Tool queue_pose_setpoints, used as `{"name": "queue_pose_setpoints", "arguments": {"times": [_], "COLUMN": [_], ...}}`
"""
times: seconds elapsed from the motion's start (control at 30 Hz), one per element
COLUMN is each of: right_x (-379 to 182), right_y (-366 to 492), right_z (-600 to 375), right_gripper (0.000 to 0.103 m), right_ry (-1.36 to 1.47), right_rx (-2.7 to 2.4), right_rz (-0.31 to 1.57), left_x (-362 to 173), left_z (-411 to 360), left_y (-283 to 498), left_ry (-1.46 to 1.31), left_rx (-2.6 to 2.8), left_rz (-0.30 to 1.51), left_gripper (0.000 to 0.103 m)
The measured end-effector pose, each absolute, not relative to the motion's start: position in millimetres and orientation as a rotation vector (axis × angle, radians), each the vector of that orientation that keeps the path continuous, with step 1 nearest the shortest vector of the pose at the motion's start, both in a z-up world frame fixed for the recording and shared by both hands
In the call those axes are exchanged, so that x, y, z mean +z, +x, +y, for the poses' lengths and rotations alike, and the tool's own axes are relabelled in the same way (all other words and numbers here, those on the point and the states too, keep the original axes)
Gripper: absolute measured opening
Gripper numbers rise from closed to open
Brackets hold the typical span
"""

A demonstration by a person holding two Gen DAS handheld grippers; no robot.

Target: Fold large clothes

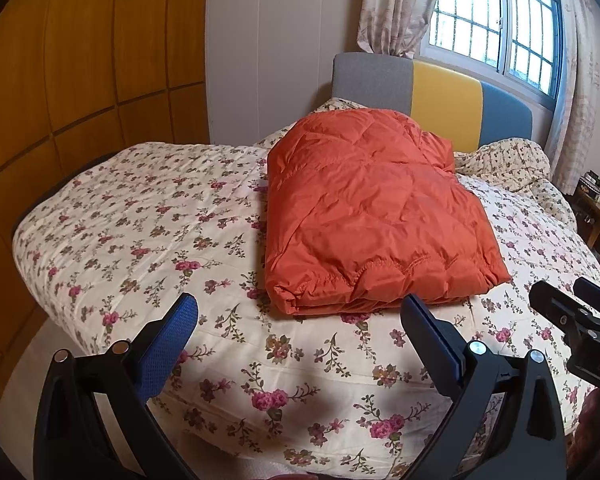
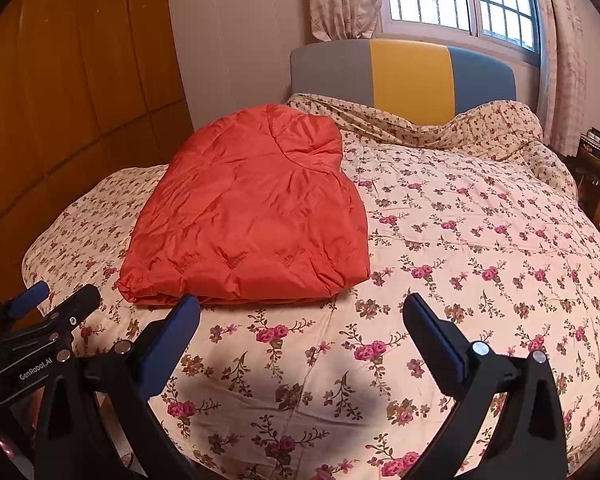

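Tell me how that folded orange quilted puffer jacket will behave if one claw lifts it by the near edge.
The folded orange quilted puffer jacket looks puffy, so probably light. Its stacked layers would likely flop open when lifted. The shiny shell may slide between the pads.
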State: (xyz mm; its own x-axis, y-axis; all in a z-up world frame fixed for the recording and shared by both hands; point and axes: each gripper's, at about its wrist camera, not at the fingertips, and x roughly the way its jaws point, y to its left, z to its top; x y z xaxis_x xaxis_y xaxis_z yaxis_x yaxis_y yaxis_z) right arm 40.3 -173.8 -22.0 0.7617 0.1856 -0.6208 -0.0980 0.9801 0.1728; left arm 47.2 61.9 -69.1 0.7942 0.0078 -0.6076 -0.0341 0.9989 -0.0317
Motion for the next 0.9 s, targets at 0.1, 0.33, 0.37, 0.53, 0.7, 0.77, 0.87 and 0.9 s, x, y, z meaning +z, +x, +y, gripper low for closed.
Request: {"name": "queue_pose_setpoints", "arguments": {"times": [0.1,0.33,0.37,0.53,0.7,0.77,0.87,0.9], "right_x": [-23.1,-24.5,-25.0,-26.6,-27.1,-27.6,-27.9,-27.9], "right_y": [40.7,41.1,41.3,41.9,42.2,42.7,43.1,43.1], "right_z": [-173.8,-172.4,-172.5,-172.2,-170.7,-170.9,-170.8,-171.0], "right_gripper": [0.101,0.101,0.101,0.101,0.101,0.101,0.101,0.101], "right_ry": [0.137,0.135,0.137,0.14,0.134,0.136,0.138,0.137], "right_rx": [0.156,0.16,0.162,0.166,0.166,0.166,0.165,0.166], "right_rz": [0.692,0.696,0.698,0.705,0.704,0.707,0.708,0.709], "left_x": [-69.5,-69.8,-70.0,-71.1,-71.2,-71.1,-71.1,-71.4], "left_z": [61.9,59.2,58.0,59.7,57.9,56.7,56.3,56.2], "left_y": [47.0,46.1,45.5,46.3,44.9,44.3,44.5,44.4], "left_ry": [-0.043,-0.035,-0.034,-0.038,-0.032,-0.025,-0.025,-0.026], "left_rx": [0.02,0.023,0.024,0.023,0.021,0.02,0.017,0.017], "left_rz": [0.651,0.645,0.646,0.652,0.649,0.646,0.647,0.648], "left_gripper": [0.1,0.1,0.1,0.1,0.1,0.1,0.1,0.1]}}
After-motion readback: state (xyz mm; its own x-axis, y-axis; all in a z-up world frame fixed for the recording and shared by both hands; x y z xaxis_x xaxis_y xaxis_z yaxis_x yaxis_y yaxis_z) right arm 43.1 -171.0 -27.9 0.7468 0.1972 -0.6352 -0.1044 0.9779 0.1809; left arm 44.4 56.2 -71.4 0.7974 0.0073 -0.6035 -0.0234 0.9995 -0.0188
